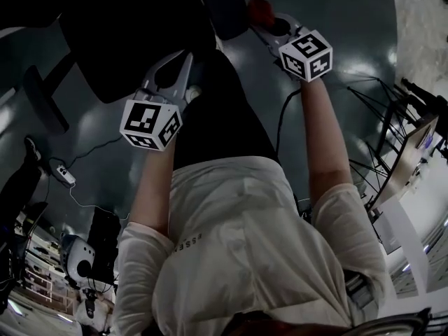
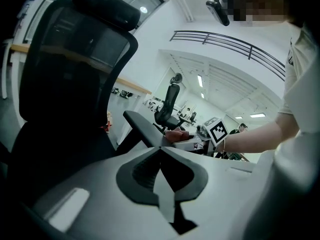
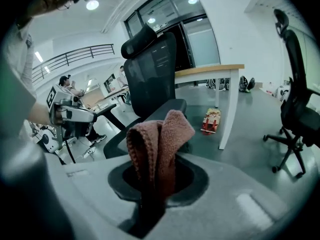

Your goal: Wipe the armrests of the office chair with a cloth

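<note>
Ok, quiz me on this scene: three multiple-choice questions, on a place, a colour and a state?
1. Where is the cloth? A) floor B) right gripper's jaws C) desk
2. Its colour? A) blue B) white C) reddish-brown
3. The left gripper's jaws? A) together, empty B) wide apart C) holding cloth
1 B: it stands pinched there. 2 C: plain in the right gripper view. 3 A: tips meet, nothing between.

Open-plan office (railed mezzanine above): swivel chairs, wooden-topped desk.
</note>
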